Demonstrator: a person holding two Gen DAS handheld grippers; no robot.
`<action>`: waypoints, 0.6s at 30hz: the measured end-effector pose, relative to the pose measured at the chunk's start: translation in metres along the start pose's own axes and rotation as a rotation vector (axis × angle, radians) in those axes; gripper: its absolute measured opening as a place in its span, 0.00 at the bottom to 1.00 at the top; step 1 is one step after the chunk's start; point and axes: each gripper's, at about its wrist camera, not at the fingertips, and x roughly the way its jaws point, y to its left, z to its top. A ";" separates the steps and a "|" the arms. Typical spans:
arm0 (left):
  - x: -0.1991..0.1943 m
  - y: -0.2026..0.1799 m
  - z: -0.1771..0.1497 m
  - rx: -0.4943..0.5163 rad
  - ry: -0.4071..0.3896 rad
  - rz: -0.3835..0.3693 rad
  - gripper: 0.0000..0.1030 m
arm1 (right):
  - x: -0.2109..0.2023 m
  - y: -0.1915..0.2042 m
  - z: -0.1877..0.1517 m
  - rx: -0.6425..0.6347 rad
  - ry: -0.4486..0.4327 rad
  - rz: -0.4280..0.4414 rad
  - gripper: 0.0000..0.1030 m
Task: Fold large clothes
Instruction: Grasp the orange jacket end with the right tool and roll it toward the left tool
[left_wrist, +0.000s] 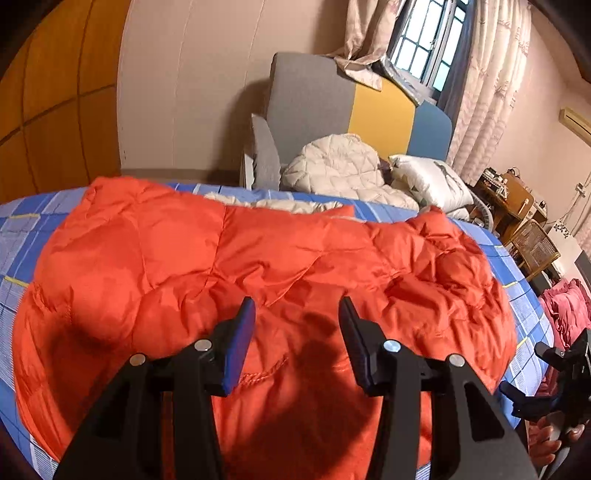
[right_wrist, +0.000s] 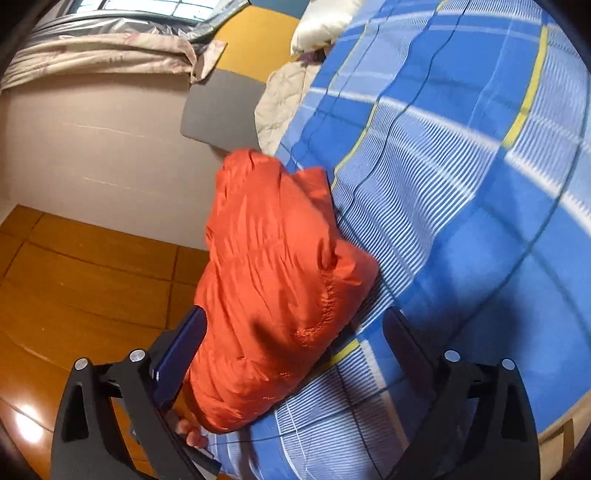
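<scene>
Your left gripper (left_wrist: 297, 314) has its fingers partly open and empty, hovering over the near middle of the orange jacket (left_wrist: 236, 266). Your right gripper (right_wrist: 295, 328) has its fingers spread wide; a bunched fold of the jacket sits between them, just beside the left pad, but nothing is clamped.

The jacket lies spread on the bed (right_wrist: 461, 184), over the blue checked sheet, with its right edge near the bed's side.

The risk, as I judge it: the puffy, slippery fabric may spring back or slide off the edge once released, undoing the fold. Closing the left fingers on one thin layer could drag the top skin instead of the whole panel.

The left view shows the whole jacket, with the white quilt (left_wrist: 340, 166) and pillow (left_wrist: 432, 177) far behind. Only the right view shows the bunched end, the wooden floor (right_wrist: 92, 288), and fingertips (right_wrist: 192, 435) beneath the fold.
</scene>
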 end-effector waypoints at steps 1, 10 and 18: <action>0.002 0.001 -0.001 -0.004 0.005 0.000 0.45 | 0.008 0.001 -0.002 0.005 0.009 -0.004 0.96; 0.009 0.007 -0.007 -0.016 0.018 -0.013 0.45 | 0.025 -0.007 -0.006 0.074 0.011 -0.015 0.97; 0.027 0.010 -0.009 -0.016 0.071 -0.008 0.45 | 0.039 -0.003 -0.001 0.070 -0.013 -0.001 0.97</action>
